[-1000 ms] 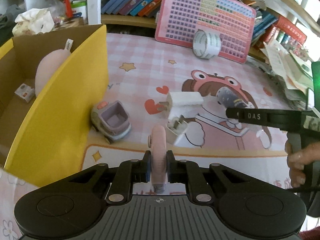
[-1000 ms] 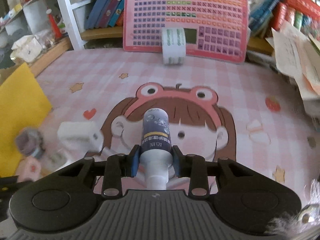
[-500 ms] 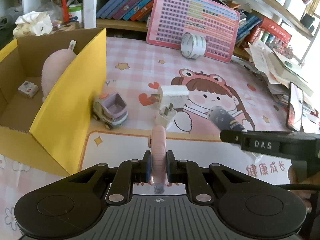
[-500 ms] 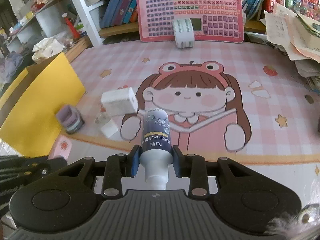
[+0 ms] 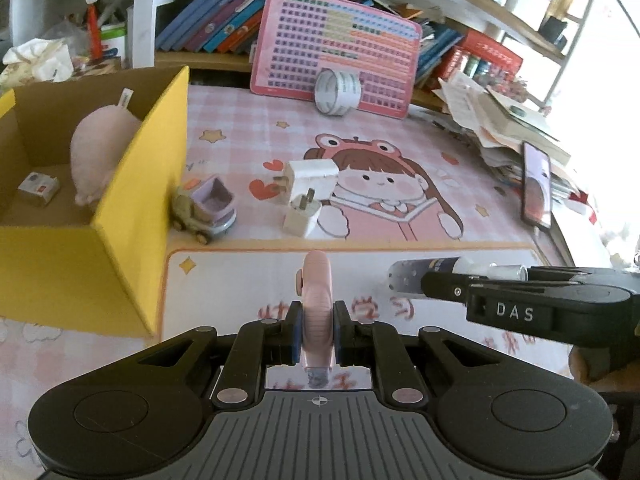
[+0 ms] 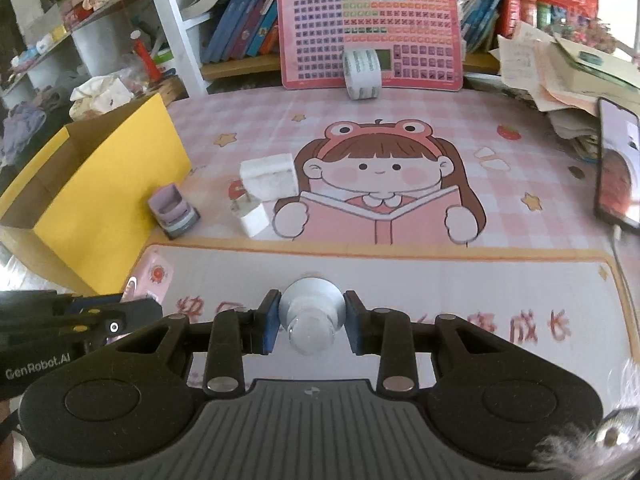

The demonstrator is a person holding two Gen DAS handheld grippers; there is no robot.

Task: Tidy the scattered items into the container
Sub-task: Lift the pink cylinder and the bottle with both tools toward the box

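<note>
Gripping a flat pink gadget (image 5: 316, 304) edge-on, my left gripper (image 5: 316, 334) is clamped narrow above the pink cartoon mat (image 5: 400, 152). My right gripper (image 6: 311, 322) pinches a small bottle (image 6: 311, 316) around its body, cap toward the camera. To the left sits the yellow cardboard box (image 5: 132, 208), holding a pink plush (image 5: 100, 156). A toy truck (image 5: 206, 208) and two white chargers (image 5: 308, 192) lie beside it.

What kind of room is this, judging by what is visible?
Probably a child's study desk at home: a cartoon desk mat, shelves of books, and a pink counting board leaning against them.
</note>
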